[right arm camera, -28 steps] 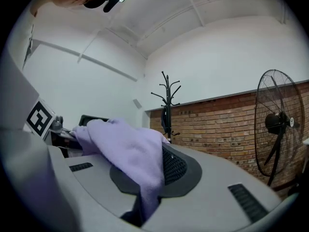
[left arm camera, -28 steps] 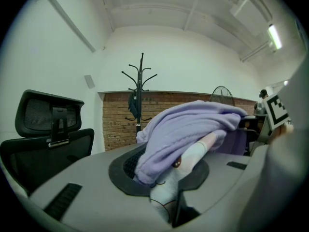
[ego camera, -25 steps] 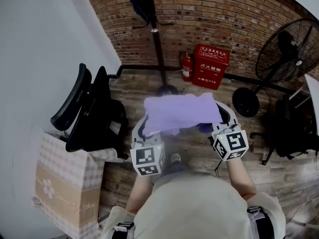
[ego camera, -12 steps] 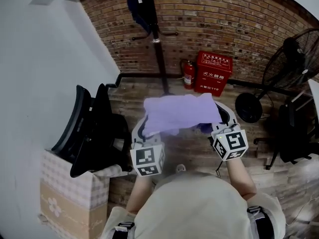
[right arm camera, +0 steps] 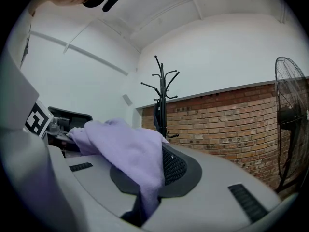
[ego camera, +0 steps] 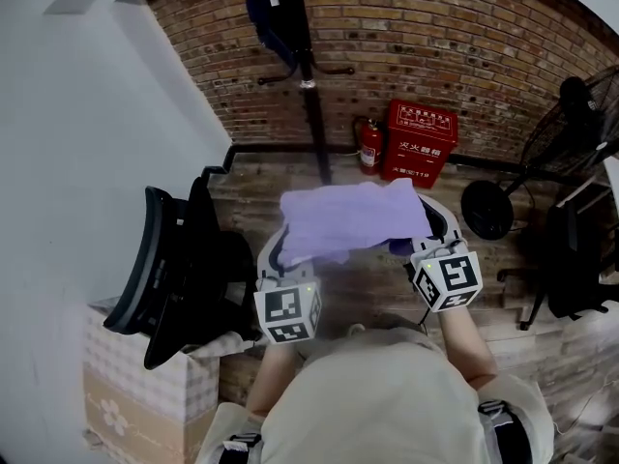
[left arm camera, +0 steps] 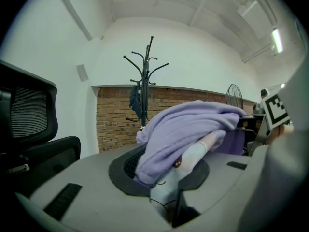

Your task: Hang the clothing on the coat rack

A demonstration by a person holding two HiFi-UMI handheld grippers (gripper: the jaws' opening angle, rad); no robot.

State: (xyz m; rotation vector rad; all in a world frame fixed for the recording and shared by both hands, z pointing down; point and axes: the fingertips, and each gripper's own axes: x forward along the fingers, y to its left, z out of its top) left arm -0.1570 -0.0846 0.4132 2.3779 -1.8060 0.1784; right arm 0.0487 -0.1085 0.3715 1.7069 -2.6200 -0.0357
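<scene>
A lilac garment is stretched between my two grippers at chest height. My left gripper is shut on its left edge, and the cloth bunches over the jaws. My right gripper is shut on the right edge, where the fabric runs down into the jaw slot. The black coat rack stands ahead against the brick wall, its bare hooks above the garment's level. A dark blue garment hangs on the rack's left side.
A black office chair stands close on the left, above a checked cardboard box. A red fire cabinet and an extinguisher sit right of the rack's pole. A floor fan and another dark chair are at the right.
The chair and box have slid down and left in the head view, and the rack's pole sits a little closer. Both grippers hold the lilac garment as before.
</scene>
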